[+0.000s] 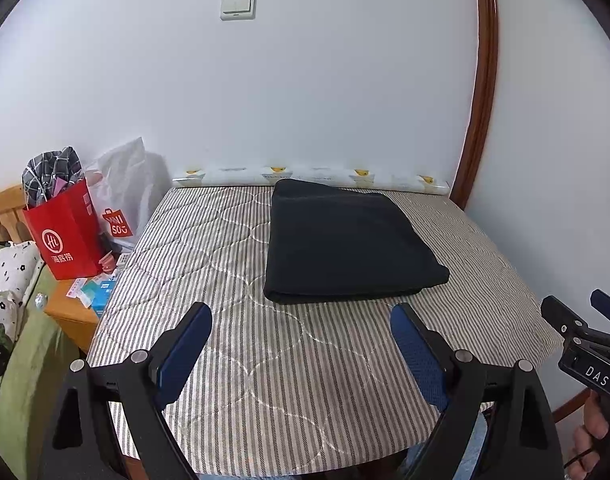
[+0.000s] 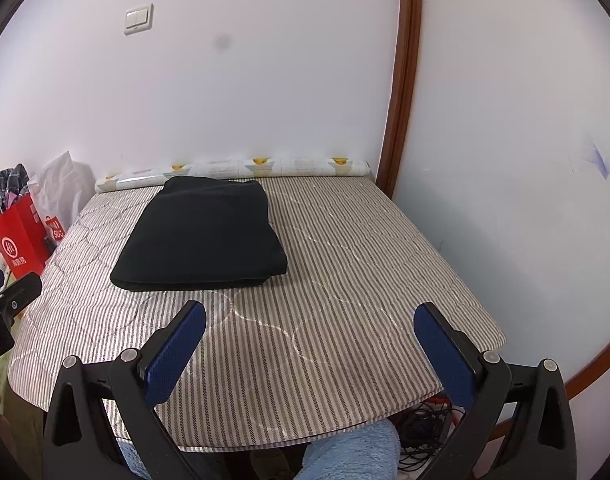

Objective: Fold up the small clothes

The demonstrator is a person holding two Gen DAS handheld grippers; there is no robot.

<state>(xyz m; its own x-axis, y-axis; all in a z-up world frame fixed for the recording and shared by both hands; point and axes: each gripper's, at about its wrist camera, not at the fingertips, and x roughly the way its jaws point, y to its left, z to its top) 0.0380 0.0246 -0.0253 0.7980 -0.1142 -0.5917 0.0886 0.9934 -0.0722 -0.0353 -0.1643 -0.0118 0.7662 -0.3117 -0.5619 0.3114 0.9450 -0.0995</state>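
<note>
Toward the far side of the grey-striped quilted counter [image 1: 233, 320] lies a folded black garment [image 1: 345, 244], near the wall. Left tongs [image 1: 301, 320] and right tongs [image 2: 310, 318] both gape wide, holding nothing.

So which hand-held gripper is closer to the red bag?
Left. The left hand-held gripper is nearer the red bag; the right hand-held gripper sits farther over, away from it.

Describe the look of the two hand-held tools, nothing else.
Both the left tool and the right tool have black angular plastic arms with silver pivot bolts, each ending in flat fingers faced with textured blue pads. Seen from the left wrist, the right tool's body bears white letters "DAS" on black.
</note>
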